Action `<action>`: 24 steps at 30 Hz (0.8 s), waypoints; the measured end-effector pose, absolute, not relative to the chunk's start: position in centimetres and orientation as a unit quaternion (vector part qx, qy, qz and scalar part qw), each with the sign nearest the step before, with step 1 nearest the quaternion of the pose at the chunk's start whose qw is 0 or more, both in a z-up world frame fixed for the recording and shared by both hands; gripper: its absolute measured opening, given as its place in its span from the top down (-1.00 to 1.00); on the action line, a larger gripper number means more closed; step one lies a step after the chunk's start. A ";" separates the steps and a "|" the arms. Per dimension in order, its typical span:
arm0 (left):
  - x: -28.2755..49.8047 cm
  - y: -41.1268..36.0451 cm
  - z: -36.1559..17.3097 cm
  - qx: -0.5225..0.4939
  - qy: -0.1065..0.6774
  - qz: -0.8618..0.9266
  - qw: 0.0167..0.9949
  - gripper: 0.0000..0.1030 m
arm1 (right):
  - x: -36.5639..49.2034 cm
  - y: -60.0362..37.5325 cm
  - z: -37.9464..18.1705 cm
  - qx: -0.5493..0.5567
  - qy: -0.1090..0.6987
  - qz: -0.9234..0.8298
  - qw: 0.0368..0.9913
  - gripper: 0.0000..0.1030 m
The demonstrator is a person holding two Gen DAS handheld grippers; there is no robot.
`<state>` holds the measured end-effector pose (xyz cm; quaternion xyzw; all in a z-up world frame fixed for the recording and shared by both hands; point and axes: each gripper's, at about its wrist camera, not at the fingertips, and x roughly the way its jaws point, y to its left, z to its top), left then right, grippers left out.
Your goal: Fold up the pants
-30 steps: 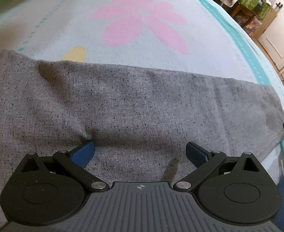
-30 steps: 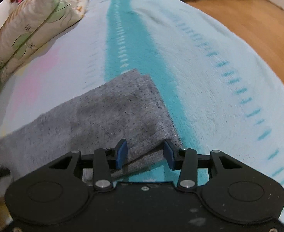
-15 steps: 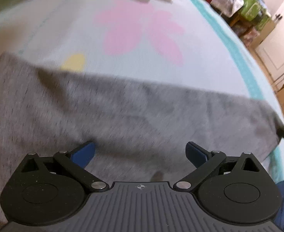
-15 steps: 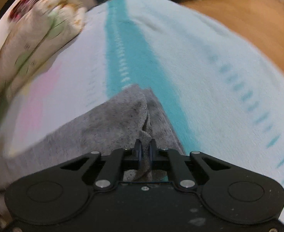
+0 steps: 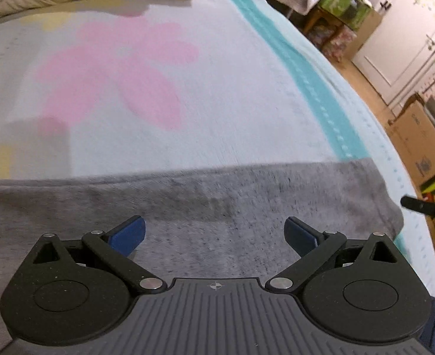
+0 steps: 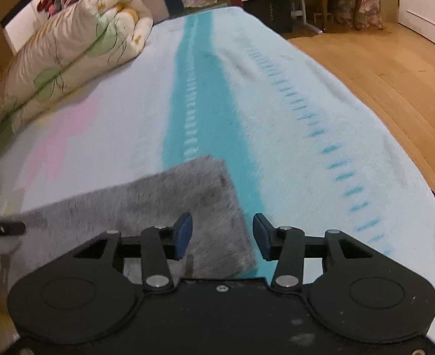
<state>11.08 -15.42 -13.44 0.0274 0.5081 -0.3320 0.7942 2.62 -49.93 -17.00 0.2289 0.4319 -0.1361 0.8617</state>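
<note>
Grey speckled knit, the pants (image 5: 247,207) lie flat across the near edge of the bed, spread over a pale blanket (image 5: 217,103) with a pink flower print (image 5: 114,74) and a teal stripe (image 6: 205,103); from my left wrist view they run as a long band from the left edge to a squared end at the right, and from my right wrist view that same end (image 6: 188,195) sits on the teal stripe, its corner just ahead of my fingers. My left gripper (image 5: 214,233) is spread wide over the middle of the cloth, holding nothing; my right gripper (image 6: 222,235) is parted too, straddling the outer edge of the cloth, with nothing pinched between its pads. I judge the pants are already doubled leg on leg, and that I am between grasps, setting up the next fold along the length. The next move calls for me to drop the right pads onto the end's corner, catch both layers together, and find a matching hold with the left before carrying the end over toward the other end; a shallow pinch would take only the top layer. A folded floral quilt (image 6: 69,50) lies at the head of the bed; a cardboard box (image 5: 418,136) stands on the floor beyond; I can read no brand, label or writing anywhere.
</note>
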 end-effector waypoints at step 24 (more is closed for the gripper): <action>12.5 -16.0 -14.1 0.020 0.558 -0.287 0.779 -0.66 | 5.1 -53.6 -22.7 0.390 0.417 -0.050 0.820 0.79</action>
